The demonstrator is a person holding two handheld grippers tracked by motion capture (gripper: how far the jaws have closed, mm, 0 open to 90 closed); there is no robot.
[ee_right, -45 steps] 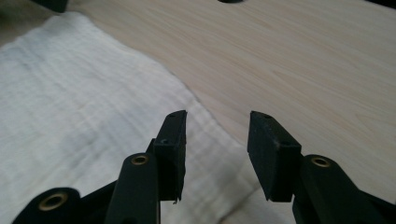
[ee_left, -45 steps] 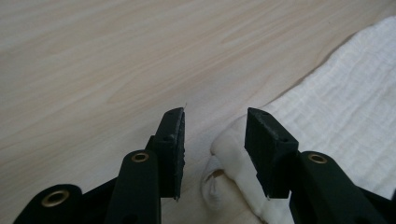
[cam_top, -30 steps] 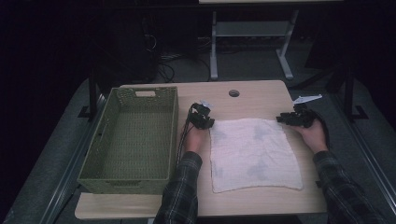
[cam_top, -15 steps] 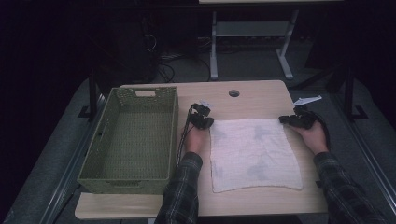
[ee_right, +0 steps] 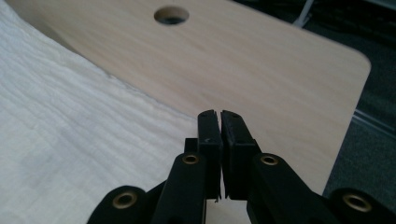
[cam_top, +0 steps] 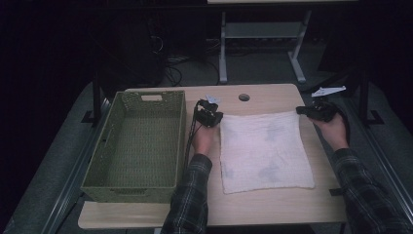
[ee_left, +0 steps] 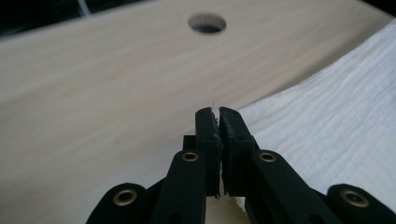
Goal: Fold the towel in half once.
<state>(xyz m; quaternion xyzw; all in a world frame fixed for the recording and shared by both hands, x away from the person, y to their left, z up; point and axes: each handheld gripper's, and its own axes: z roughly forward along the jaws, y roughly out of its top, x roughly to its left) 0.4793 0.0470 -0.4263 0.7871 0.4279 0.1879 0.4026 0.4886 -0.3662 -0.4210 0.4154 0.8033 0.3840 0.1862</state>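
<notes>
Both hand-held grippers (cam_top: 210,118) (cam_top: 311,111) closed, lifted | towel (cam_top: 263,148) far corners pinched | table (cam_top: 272,204)

In the left gripper view, the tongs (ee_left: 218,114) hide the cloth's (ee_left: 336,135) corner, so a pinch is hard to tell. In the right gripper view, the other tongs (ee_right: 219,116) hide its corner too. The counter's (cam_top: 272,209) near edge is cut off.

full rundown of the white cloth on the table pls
The white textured cloth is a roughly square towel with a crinkled weave and faint grey patches. It lies spread flat on the light wooden table, right of the green woven basket. The left gripper is shut on its far left corner, the right gripper on its far right corner.
</notes>
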